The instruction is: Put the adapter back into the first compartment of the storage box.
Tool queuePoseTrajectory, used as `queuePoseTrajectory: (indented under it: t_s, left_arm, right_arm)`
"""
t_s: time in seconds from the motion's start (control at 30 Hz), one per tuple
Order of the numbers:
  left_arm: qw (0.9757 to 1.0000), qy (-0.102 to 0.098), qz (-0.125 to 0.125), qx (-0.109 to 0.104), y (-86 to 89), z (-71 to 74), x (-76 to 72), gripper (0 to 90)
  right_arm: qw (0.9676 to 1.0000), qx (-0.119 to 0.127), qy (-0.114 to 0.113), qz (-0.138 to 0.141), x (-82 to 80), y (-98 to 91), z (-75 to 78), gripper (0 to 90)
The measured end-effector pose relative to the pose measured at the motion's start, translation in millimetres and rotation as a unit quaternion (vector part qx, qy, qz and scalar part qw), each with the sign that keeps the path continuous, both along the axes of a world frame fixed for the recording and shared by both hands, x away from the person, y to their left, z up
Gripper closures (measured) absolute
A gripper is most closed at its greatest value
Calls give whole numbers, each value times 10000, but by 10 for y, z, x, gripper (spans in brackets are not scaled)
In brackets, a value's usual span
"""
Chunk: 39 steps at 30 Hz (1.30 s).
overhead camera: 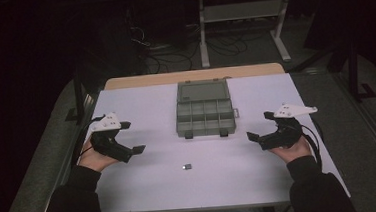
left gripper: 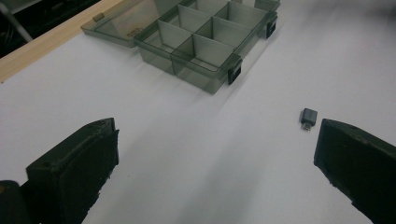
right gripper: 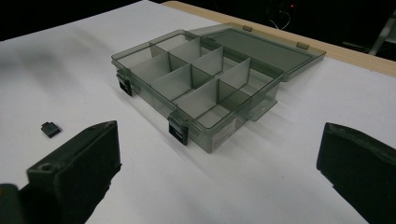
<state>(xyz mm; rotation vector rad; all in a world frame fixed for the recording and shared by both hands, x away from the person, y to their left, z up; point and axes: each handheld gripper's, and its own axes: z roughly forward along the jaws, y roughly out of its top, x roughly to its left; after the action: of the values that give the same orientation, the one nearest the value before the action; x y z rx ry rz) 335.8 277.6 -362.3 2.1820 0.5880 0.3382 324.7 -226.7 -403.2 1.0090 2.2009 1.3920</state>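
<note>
Both hands rest low on table, palms inward, w/ grippers angled toward centre. Left gripper jaws wide apart, empty; adapter lies just beyond its right jaw. Right gripper jaws also spread, empty; box sits ahead btwn them, lid open.

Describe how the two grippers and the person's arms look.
Both the left gripper and the right gripper are black, each with two thick, blocky jaws and a pale three-cornered plate on top. A dark cable trails from each. The person wears dark long sleeves down to the wrists.
</note>
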Motion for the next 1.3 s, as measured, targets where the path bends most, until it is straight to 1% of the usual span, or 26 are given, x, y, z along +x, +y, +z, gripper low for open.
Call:
queuePoseTrajectory:
  t_s: [0.6,0.73,0.97,1.3]
  left_arm:
    - [9996,81,-261,119,-208,-59,13,0]
    - [9995,91,-299,104,-248,-64,10,0]
    - [9988,146,-409,212,-336,-101,12,0]
    - [9979,218,-527,291,-449,-158,6,0]
  right_arm:
    - [10000,-12,-1,21,-2,8,-1,0]
    - [10000,-21,0,24,-1,8,-2,0]
    - [10000,-44,10,27,-1,15,-5,0]
    - [10000,-49,9,37,-1,17,-5,0]
